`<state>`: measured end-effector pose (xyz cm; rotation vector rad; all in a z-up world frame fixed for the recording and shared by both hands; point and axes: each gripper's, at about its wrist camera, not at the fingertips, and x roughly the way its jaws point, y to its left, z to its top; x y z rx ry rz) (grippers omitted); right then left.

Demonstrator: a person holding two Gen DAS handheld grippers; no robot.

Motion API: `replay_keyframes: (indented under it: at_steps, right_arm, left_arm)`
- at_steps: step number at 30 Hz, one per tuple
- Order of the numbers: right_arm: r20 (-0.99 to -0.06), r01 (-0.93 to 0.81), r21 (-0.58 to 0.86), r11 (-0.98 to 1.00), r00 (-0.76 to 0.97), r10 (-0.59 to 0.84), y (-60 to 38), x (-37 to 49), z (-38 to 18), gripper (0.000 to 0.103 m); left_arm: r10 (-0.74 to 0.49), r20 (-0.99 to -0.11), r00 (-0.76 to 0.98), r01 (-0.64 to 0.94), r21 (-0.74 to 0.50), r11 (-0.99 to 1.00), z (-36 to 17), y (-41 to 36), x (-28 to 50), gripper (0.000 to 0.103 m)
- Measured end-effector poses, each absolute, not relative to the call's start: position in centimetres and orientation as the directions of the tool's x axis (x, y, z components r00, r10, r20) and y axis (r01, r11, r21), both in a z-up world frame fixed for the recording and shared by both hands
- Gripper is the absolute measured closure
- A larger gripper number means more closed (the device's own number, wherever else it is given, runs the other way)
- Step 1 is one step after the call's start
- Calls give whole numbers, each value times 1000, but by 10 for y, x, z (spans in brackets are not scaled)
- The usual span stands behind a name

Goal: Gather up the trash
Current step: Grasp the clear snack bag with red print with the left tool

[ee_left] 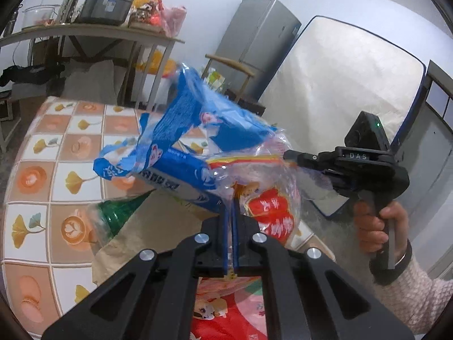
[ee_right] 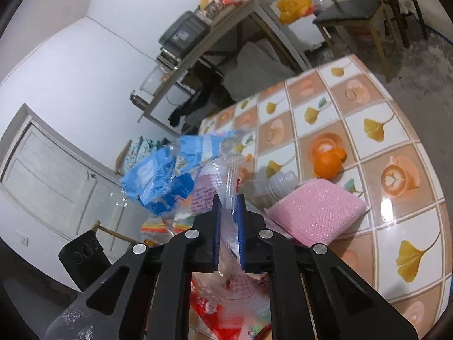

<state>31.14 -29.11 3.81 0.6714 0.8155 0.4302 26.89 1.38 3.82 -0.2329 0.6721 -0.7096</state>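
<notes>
Trash is what I'm after, and a good lump of it is already off the table: a bundle of crumpled blue wrappers point(ee_left: 181, 130) tangled with a clear plastic bag point(ee_left: 271, 167) printed in red hangs in the air between my two tools, above the near edge of the tiled table point(ee_left: 31, 175). My left gripper point(ee_left: 230, 226) has its blue pads pressed together on the lower edge of that plastic. My right gripper point(ee_right: 228, 215) pinches a clear fold of the same bag — its pads sit a little apart, but only by the thickness of the film between them.

How far along? I'd judge the gathering partly done. The wrappers are collected and held, yet I can see no bin anywhere, so the dropping-off is still ahead. More may be left on the table as well.

The two views disagree usefully. Only the left view shows a green plastic bottle point(ee_left: 119, 212) and a sheet of brown paper point(ee_left: 147, 235) lying under the bundle, and my right hand point(ee_left: 379, 226) around its handle. Only the right view shows a pink sponge-like pad point(ee_right: 317, 212), a clear ribbed cup point(ee_right: 280, 182) on its side and an orange point(ee_right: 328, 165) — the cup looks like trash to me, the orange probably not.
</notes>
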Motion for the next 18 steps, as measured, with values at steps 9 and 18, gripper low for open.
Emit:
replay_keyframes:
  at_steps: [9,18]
  right_arm:
    - [-408,-177,720,671,675,615,-298,295,72,97]
    - [-465,-145,658,739,693,551,-310,274,83,97]
  left_arm:
    - [-675,-424,603,499,-460,735,60,41,252,102]
    - [-666,-415,620,477,-474,740,67,56,234,102]
